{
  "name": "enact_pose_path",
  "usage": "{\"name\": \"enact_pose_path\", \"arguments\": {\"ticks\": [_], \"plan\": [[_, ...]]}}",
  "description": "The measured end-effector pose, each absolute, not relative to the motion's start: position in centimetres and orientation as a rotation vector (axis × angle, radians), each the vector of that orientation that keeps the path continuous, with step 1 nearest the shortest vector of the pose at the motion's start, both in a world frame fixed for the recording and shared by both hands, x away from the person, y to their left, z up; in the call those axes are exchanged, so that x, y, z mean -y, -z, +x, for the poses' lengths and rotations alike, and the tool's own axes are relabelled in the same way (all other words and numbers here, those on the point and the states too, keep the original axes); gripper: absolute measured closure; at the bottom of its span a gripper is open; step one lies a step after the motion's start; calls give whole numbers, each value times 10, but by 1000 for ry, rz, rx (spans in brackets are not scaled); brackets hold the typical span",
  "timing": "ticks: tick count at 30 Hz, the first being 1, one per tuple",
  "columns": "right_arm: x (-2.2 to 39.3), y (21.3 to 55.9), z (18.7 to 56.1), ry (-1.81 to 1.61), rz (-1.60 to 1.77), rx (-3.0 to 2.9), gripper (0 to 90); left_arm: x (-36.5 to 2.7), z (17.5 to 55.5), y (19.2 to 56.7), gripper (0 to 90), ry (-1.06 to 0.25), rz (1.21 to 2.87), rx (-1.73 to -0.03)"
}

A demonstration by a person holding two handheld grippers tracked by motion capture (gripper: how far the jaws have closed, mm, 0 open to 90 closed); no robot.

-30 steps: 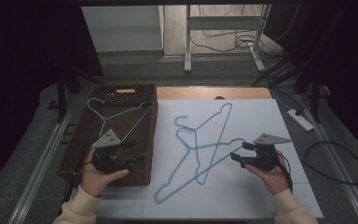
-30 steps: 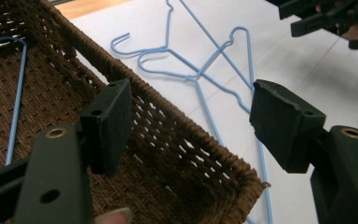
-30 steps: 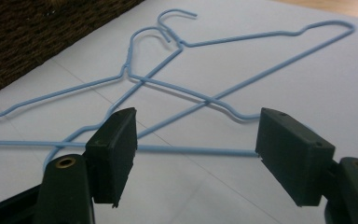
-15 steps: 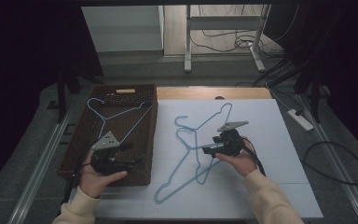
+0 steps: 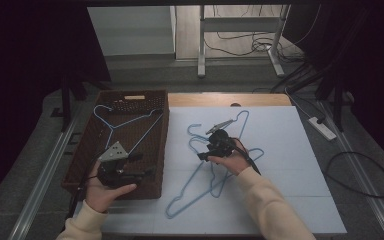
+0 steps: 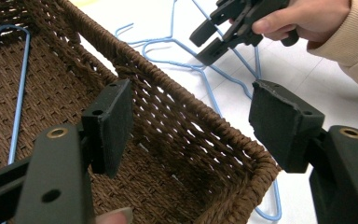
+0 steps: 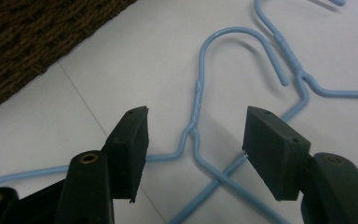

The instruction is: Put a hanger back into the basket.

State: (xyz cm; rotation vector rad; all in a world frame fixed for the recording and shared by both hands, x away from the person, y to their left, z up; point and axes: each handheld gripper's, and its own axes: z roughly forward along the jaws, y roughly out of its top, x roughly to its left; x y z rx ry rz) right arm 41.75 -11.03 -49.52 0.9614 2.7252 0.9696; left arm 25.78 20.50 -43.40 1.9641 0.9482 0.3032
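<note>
Your right gripper point(image 7: 193, 154) has just been closing, yet its jaws are apart, straddling the twisted neck of a blue hanger point(image 7: 196, 105) on the white sheet point(image 5: 290, 150); nothing is pinched. A second hanger point(image 7: 303, 79) crosses it. Your left gripper point(image 6: 191, 126) hangs spread over the basket point(image 6: 182, 121) rim, which hides the tangle's lower wires.

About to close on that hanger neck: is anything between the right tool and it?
Nothing visible. The right tool has just been closing, pads still apart, astride the twisted neck of the blue hanger; a second hanger crosses just beyond.
</note>
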Motion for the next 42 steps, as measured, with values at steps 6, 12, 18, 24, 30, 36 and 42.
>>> {"name": "enact_pose_path", "arguments": {"ticks": [6, 12, 18, 24, 30, 36, 42], "plan": [[91, 500, 426, -885, 969, -2744, 482, -206, 257, 433, 312, -304, 1960, -949], [80, 504, 430, -812, 965, -2749, 563, -207, 258, 433, 313, -304, 1959, -951], [70, 507, 429, -696, 951, -2756, 668, -207, 258, 433, 314, -300, 1959, -950], [66, 508, 429, -649, 1005, -2744, 821, -207, 258, 433, 314, -294, 1955, -950], [72, 507, 431, -691, 1123, -2733, 861, -208, 257, 431, 315, -295, 1943, -947], [83, 493, 423, -818, 1101, -2686, 863, -209, 256, 430, 315, -294, 1935, -946], [96, 474, 408, -968, 1012, -2632, 862, -208, 256, 427, 318, -293, 1929, -945]]}}
